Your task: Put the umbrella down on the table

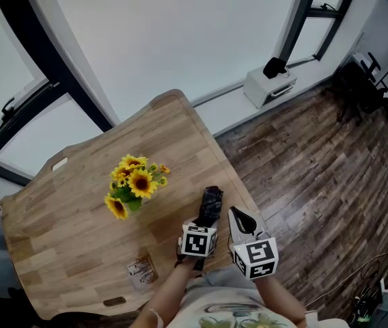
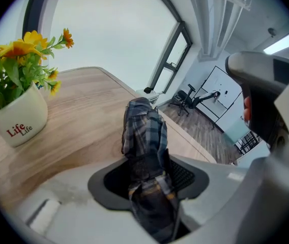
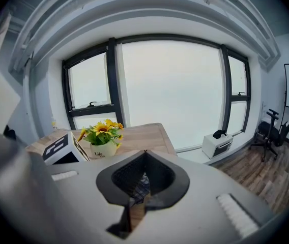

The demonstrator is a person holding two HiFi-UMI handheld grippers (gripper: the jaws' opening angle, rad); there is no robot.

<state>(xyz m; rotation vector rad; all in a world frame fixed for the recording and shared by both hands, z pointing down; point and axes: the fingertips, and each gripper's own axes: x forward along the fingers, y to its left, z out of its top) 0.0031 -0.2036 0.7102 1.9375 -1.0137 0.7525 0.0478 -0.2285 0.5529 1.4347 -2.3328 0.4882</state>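
Room: wood-plank floor [image 1: 317,176], large dark-framed windows [image 3: 170,90], and a white box unit [image 1: 269,85] on the floor below the glass. Surface: light wooden table [image 1: 64,217] with rounded corners. Item 1: folded umbrella [image 1: 211,205], dark plaid fabric, over the table near its right edge and pointing away from the person; whether its far end touches the wood cannot be told. Item 2: left gripper [image 1: 204,225], jaws clamped on the umbrella's near end, with the fabric bunched between the black pads [image 2: 182,177]. Item 3: right gripper [image 1: 238,219], just beside the umbrella on its right, jaw tips meeting with nothing held. Item 4: cream pot of sunflowers [image 1: 134,183], upright, left of the umbrella and apart from it. Item 5: small printed packet [image 1: 141,270], flat near the table's front edge.
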